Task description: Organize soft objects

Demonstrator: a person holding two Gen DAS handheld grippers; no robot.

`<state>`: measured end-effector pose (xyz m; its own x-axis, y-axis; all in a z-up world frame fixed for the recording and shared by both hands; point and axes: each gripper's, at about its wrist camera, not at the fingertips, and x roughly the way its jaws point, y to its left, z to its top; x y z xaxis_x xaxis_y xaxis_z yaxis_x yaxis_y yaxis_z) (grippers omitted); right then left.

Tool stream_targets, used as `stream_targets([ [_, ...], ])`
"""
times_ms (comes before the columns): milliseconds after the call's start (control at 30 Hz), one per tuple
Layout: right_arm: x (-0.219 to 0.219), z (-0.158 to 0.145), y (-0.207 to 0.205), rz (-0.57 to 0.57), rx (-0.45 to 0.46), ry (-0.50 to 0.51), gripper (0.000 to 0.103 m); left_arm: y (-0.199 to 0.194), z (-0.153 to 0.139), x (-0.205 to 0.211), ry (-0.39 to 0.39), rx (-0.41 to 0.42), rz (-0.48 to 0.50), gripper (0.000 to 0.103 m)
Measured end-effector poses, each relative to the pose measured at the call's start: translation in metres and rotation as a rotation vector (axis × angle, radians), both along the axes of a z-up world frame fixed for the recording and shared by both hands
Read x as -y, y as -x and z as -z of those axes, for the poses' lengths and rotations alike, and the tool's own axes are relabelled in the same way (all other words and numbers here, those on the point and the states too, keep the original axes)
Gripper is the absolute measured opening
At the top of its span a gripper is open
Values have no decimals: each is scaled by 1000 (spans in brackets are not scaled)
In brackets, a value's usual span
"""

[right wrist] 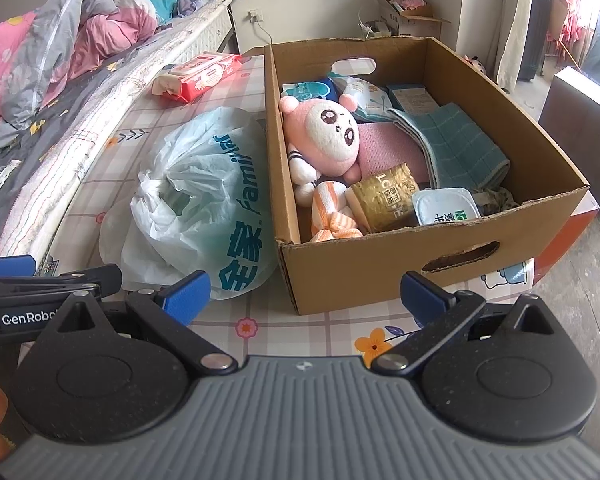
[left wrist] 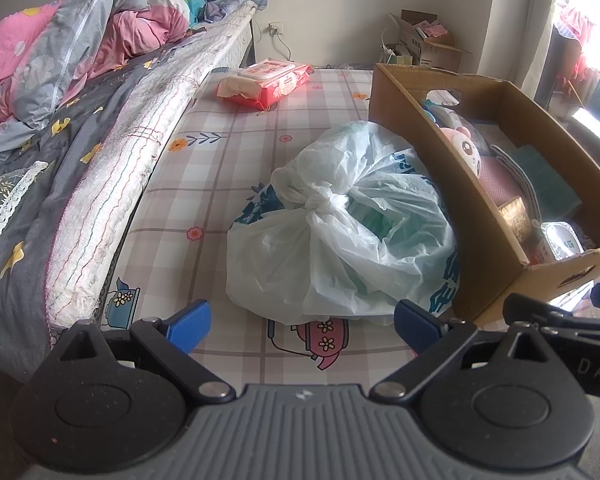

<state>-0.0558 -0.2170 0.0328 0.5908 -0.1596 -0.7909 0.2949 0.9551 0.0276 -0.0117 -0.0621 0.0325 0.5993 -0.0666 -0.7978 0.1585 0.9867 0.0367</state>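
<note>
- Left wrist view: left gripper (left wrist: 302, 326) spread wide, nothing between the fingers, hovering low over the checked mat (left wrist: 236, 168), just short of the knotted plastic bag (left wrist: 340, 224).
- Right wrist view: right gripper (right wrist: 305, 300) equally wide and empty, facing the near wall of the cardboard box (right wrist: 384, 268).
- Bag lies on the mat, touching the box's left wall. Knot on top, facing the left gripper.
- Box already holds the pink plush (right wrist: 332, 132), a teal towel (right wrist: 452, 140), an orange-striped cloth (right wrist: 332, 212), plus a gold cup (right wrist: 384, 200) and a white tub (right wrist: 446, 206). Not much free room.
- Red wipes pack (left wrist: 266, 82) sits further back on the mat, near the bed edge, well apart from the bag.
- Risks, my read:
  - Pinching thin film instead of the knot: bag tears or slips out on lift.
  - Bag is bulky against the remaining box space; pushed in, it could crush or tip the cup and tub.
  - Dragging it over the wall could shift the box toward the mat edge on the right.
  - Grippers sit close side by side; converging on the bag risks a clash.
</note>
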Motion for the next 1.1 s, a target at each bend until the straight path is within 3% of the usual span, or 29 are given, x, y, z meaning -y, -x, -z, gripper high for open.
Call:
stream_targets([
  [1100, -1, 4, -2, -2, -12, -7, 102, -1, 2, -2, 3, -8, 1, 98],
])
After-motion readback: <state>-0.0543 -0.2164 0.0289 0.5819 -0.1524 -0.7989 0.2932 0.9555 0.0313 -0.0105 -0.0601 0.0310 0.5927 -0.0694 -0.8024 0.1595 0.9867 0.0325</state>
